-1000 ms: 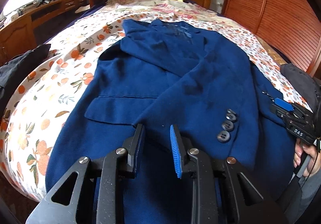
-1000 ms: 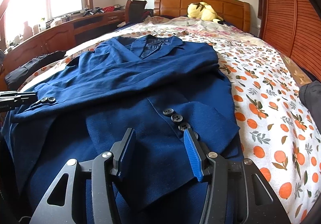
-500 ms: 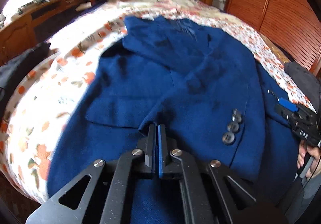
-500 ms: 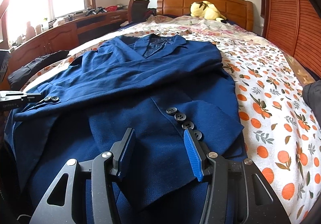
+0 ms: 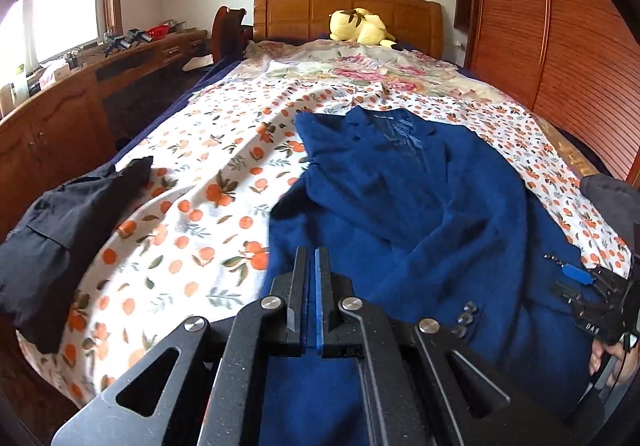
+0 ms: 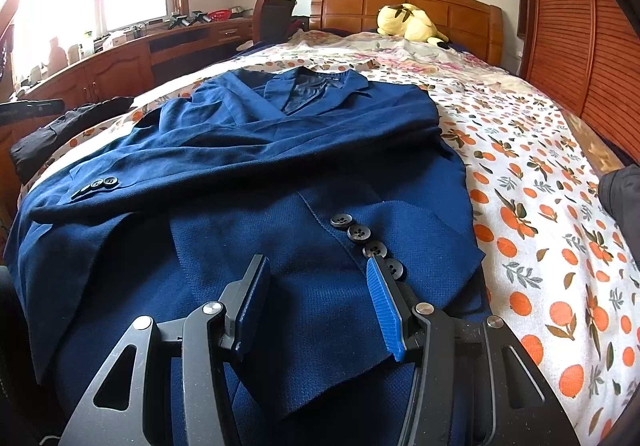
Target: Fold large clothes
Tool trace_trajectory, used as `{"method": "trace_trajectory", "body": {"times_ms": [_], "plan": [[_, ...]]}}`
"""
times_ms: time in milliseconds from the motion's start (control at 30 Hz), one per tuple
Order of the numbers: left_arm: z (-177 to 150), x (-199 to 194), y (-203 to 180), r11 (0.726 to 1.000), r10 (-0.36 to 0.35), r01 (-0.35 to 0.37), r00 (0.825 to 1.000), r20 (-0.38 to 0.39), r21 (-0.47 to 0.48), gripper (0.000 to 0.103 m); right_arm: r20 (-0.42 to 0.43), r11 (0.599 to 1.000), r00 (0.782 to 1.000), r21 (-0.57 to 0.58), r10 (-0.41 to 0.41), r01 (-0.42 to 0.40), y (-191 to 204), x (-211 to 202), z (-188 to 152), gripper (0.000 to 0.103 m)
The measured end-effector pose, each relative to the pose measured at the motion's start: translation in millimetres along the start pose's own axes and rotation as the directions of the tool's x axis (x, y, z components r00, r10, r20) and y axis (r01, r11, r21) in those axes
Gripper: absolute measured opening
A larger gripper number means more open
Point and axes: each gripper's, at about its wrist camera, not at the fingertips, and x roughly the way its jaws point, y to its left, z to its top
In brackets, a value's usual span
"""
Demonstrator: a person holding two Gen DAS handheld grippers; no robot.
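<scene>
A large blue jacket [image 5: 400, 206] lies face up on the orange-print bedsheet [image 5: 192, 206], both sleeves folded across its front. My left gripper [image 5: 312, 258] is shut over the jacket's near left edge, and blue cloth hangs straight down under its jaws. In the right wrist view the jacket [image 6: 280, 150] fills the middle, its cuff buttons [image 6: 360, 234] just beyond the pads. My right gripper [image 6: 316, 278] hovers open over that cuff with nothing pinched. It also shows at the left view's right edge as the right gripper [image 5: 568, 280], held by a hand [image 5: 612, 358].
A black garment [image 5: 60, 230] lies on the bed's left edge, and a dark one [image 5: 612, 194] on the right edge. A yellow plush toy [image 5: 360, 26] sits by the headboard. A wooden desk [image 5: 60, 114] runs along the left; a slatted wardrobe [image 5: 560, 46] stands to the right.
The left jaws closed on the jacket's near edge, then rose and tipped up, drawing the jacket's left side inward and hiding its pocket flap. The right gripper stayed still and open.
</scene>
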Motion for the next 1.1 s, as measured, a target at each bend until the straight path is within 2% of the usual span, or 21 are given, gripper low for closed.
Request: {"method": "trace_trajectory", "body": {"times_ms": [100,133,167,200,233,267,500,600,700,967,1100], "plan": [[-6.3,-5.8,10.2,1.0,-0.002,0.002,1.0,0.012,0.022,0.005,-0.003,1.0,1.0,0.0,0.0,0.0,-0.4,0.6,0.3,0.052],[-8.9,-6.4,14.3,1.0,-0.01,0.01,1.0,0.011,0.028,0.022,-0.003,1.0,1.0,0.0,0.0,0.0,-0.7,0.7,0.3,0.052],[-11.4,-6.5,18.7,0.999,-0.026,0.026,1.0,0.013,0.031,0.044,-0.004,1.0,1.0,0.0,-0.001,0.001,-0.7,0.8,0.4,0.052],[-13.3,-5.7,23.0,0.999,-0.044,0.044,0.999,0.017,0.031,0.052,-0.004,1.0,1.0,0.0,-0.001,0.001,-0.9,0.9,0.4,0.052],[-15.1,-5.5,26.3,0.998,-0.056,0.056,0.998,0.016,0.03,0.068,-0.004,1.0,1.0,0.0,-0.003,0.003,-0.8,0.9,0.4,0.052],[-17.4,-4.0,30.0,0.998,-0.065,0.064,0.998,0.013,0.027,0.08,-0.004,1.0,1.0,-0.001,-0.003,0.003,-1.0,0.8,0.3,0.052],[-43.8,6.6,53.3,0.994,-0.106,0.106,0.994,0.003,0.031,0.08,-0.004,1.0,1.0,-0.004,-0.005,0.005,-1.7,1.0,-0.1,0.052],[-53.7,9.1,57.3,0.99,-0.138,0.139,0.99,-0.015,0.029,0.08,-0.011,1.0,1.0,-0.001,-0.003,0.003,-2.2,1.5,1.0,0.052],[-64.4,8.2,58.5,0.989,-0.141,0.142,0.99,-0.017,0.043,0.08,-0.027,1.0,0.999,0.001,-0.018,0.018,-2.0,-1.1,3.2,0.052],[-85.2,-2.9,57.1,0.988,-0.143,0.145,0.989,-0.026,0.058,0.08,-0.017,0.997,0.998,0.051,-0.054,0.055,-1.9,-47.6,-6.5,0.052],[-95.8,-8.8,54.5,0.989,-0.134,0.136,0.99,-0.039,0.054,0.08,-0.067,0.994,0.995,0.07,-0.078,0.082,-15.0,-63.2,-17.0,0.065]]}}
